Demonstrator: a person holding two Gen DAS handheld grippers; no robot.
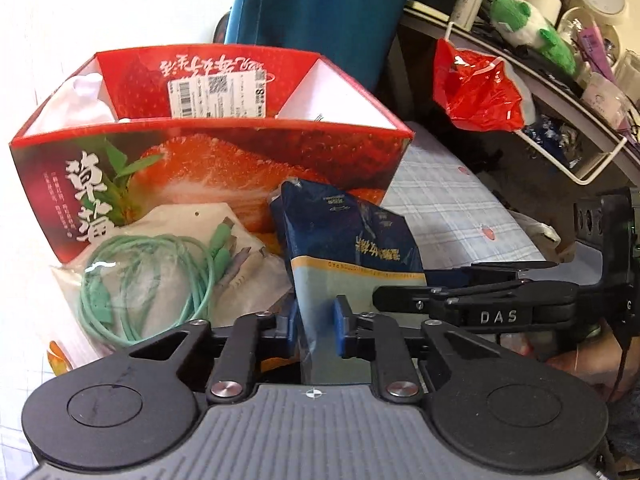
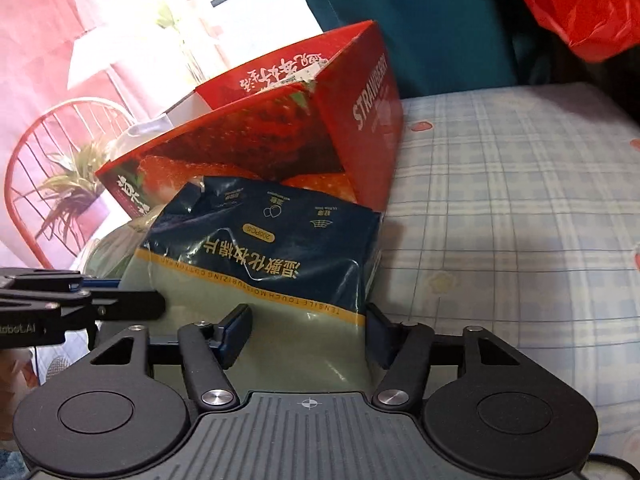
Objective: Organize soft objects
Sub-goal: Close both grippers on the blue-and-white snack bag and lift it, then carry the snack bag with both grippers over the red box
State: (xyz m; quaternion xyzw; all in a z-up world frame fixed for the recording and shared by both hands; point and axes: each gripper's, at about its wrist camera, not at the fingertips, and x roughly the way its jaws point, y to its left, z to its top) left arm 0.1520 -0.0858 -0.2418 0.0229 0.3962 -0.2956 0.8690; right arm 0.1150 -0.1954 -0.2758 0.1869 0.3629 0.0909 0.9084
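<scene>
A dark blue and pale grey cotton-pad pack (image 1: 352,248) stands in front of the red strawberry box (image 1: 208,160). My left gripper (image 1: 316,330) is shut on the pack's narrow pale end. My right gripper (image 2: 308,334) has its jaws wide around the broad face of the same pack (image 2: 272,256), its blue pads (image 2: 236,330) at each side; I cannot tell whether they press it. The right gripper also shows in the left wrist view (image 1: 400,300). A clear bag with a coiled green cable (image 1: 152,276) lies left of the pack. A white soft item (image 1: 80,100) sits inside the box.
The box (image 2: 320,132) rests on a plaid bedspread (image 2: 520,220). A teal cushion (image 1: 320,12) stands behind it. A red plastic bag (image 1: 476,88) hangs from a white rack on a cluttered desk with a green plush toy (image 1: 524,24).
</scene>
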